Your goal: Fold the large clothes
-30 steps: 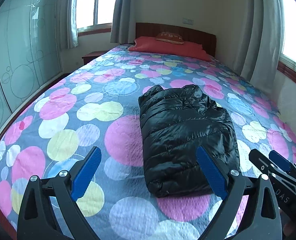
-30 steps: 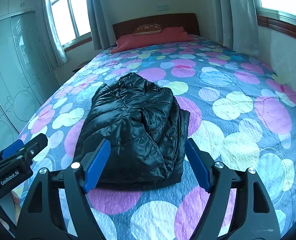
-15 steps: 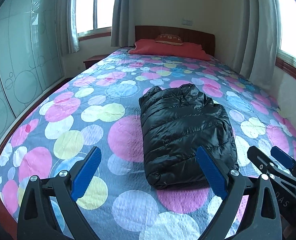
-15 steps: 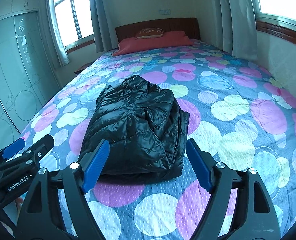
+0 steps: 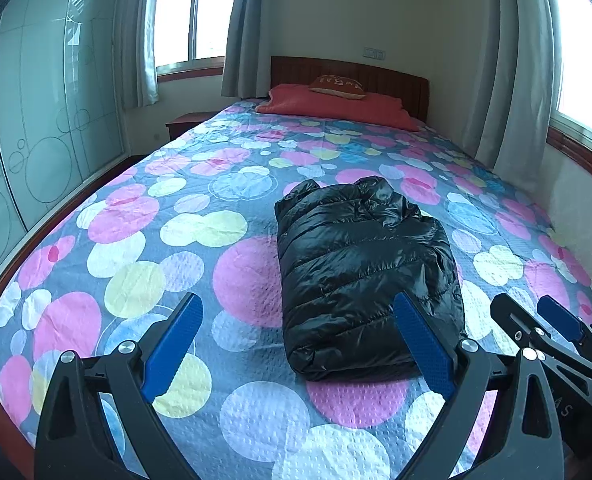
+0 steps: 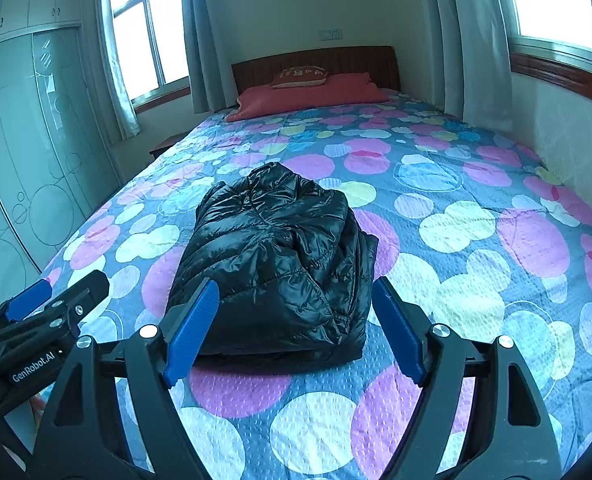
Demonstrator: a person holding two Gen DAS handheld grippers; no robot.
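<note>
Two grippers: left gripper (image 5: 298, 336) and right gripper (image 6: 294, 326) are gaping wide, gripping nothing.
Jacket (image 6: 276, 264): is lying folded; judging it done, avoid disturbing it.

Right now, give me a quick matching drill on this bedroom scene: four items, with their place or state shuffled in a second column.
Items:
1. jacket
2. pillow
3. left hand-held gripper
4. bedside table

Place or state:
A. open, nothing between the fingers
B. folded into a bundle, mid-bed
C. on the floor, left of the bed
D. against the headboard

Pairs: 1-B, 2-D, 3-A, 4-C
</note>
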